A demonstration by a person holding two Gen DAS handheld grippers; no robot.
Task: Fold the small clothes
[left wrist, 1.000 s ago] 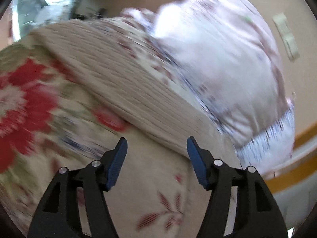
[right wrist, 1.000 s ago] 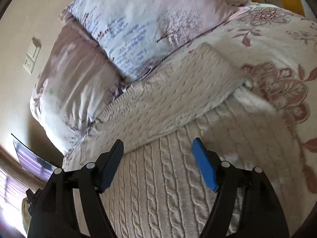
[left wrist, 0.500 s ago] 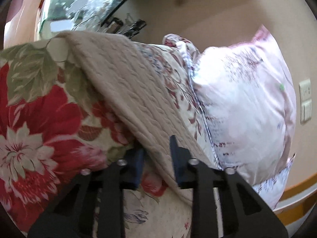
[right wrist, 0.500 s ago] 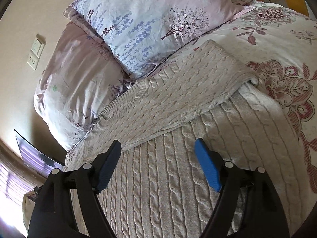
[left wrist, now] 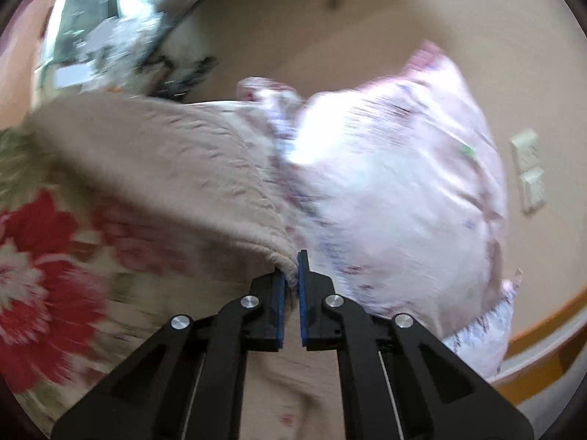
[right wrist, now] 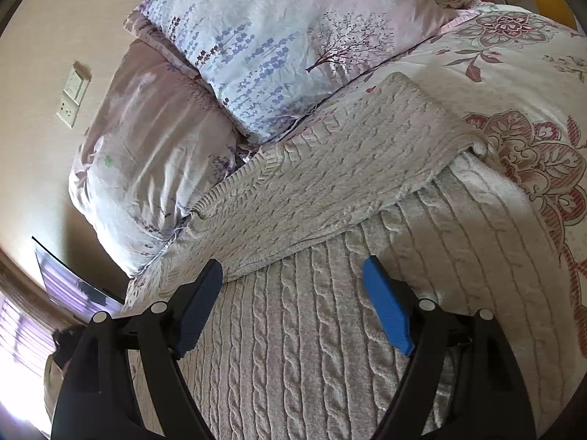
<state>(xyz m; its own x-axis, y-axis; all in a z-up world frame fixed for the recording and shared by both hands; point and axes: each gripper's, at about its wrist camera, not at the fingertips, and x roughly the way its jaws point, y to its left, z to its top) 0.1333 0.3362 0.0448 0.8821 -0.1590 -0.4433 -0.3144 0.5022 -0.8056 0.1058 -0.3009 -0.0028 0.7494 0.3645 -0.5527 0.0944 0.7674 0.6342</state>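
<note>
A beige cable-knit sweater lies spread on the bed, one sleeve folded across its upper part. My right gripper is open and hovers just above the sweater's body, near the sleeve's lower edge. In the left wrist view my left gripper is shut on an edge of the sweater and holds it lifted off the bed, so the knit hangs in a fold to the upper left. The view is blurred by motion.
Two floral pillows lean against the wall at the head of the bed. The bedspread has red flower prints and also shows in the left wrist view. A wall switch is on the right.
My left gripper went from open above the sweater's edge to shut on it, and has lifted it. My right gripper stayed open and shifted only slightly.
</note>
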